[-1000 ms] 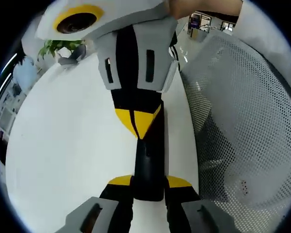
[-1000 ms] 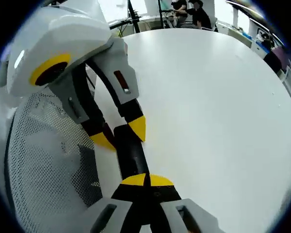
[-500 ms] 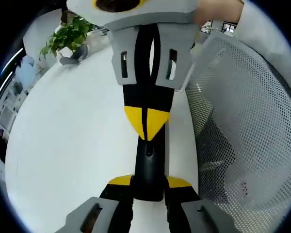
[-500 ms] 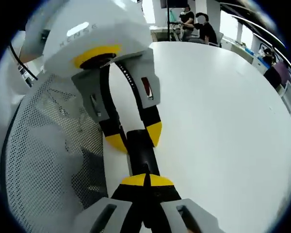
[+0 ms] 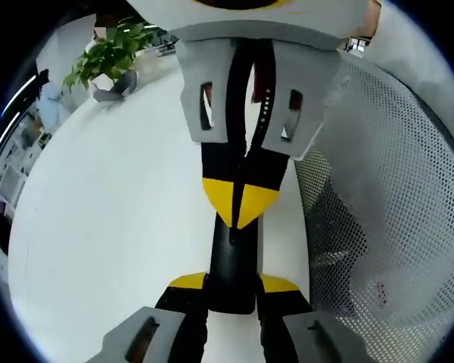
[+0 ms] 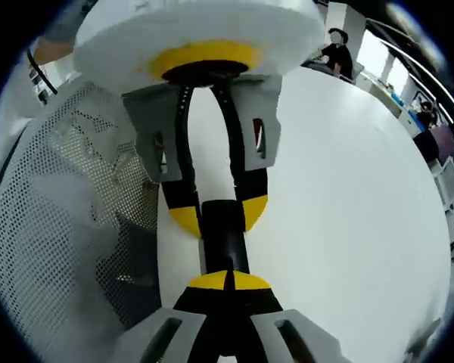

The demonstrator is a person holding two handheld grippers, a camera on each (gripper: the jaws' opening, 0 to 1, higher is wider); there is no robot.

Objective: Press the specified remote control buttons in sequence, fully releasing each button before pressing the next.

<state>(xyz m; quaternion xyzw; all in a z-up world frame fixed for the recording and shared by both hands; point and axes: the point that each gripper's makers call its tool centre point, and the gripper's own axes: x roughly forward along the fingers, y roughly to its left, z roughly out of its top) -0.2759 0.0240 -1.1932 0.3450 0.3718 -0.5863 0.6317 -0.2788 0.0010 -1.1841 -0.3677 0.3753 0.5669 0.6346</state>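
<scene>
Your left claw (image 5: 231,286) is clamped on the black remote (image 5: 231,261), and your right claw (image 5: 238,206), tips together, presses its top; sideways force could twist it loose over the white bench (image 5: 106,204).

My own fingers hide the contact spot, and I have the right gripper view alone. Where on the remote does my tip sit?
Observer: In the left gripper view, the right gripper has its fingers shut to a single point. That point lies over the midline of the remote, toward the end away from the left gripper, which holds it.
Operator: Is there a button near the tip?
Observer: A small mark shows on the remote just short of the tip. I cannot tell whether it is a button.
Operator: Is anything else on the table?
Observer: A potted plant stands at the far edge of the table, well away from the remote.
</scene>
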